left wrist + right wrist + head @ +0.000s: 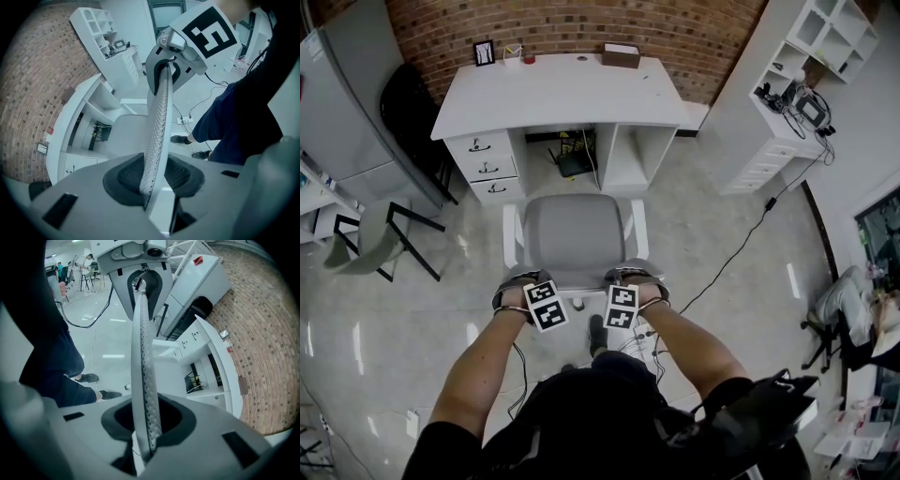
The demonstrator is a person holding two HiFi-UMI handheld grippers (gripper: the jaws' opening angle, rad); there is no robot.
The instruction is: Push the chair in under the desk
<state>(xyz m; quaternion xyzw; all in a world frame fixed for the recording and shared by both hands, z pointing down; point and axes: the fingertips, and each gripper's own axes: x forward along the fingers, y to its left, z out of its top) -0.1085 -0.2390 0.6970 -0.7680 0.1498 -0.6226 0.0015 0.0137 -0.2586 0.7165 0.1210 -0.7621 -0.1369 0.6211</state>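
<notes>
chair (574,230): gray seat, white frame. Stands just in front of desk (558,89), lined up w/ kneehole (546,150); seat not under the top yet.
desk: white, flat top, backed onto brick wall (562,23). Drawer stack (487,169) at view-left, open cubby (628,155) at view-right.
in the way: black box w/ cables (575,161) at back of kneehole. White armrests (513,234) sit near the drawer stack and cubby fronts.
around: black-frame folding chair (375,239) to the left, white shelf unit (787,94) to the right, black cable (741,248) across floor (722,216). Brown box (621,56) + small frame (484,53) on desktop.
L gripper (154,176): jaws part closed, pads on both faces of backrest (159,117) top edge.
R gripper (147,416): clamped on same edge, further along.
head view only: whole layout, both forearms, marker cubes side by side.
L gripper view only: power strip (184,120), person's shoes (180,139), R gripper at far end of edge.
R gripper view only: ppl (86,263) far down room.
materials: backrest = perforated mesh on smooth white rim, gently curved. Pads black, textured. Floor glossy.
</notes>
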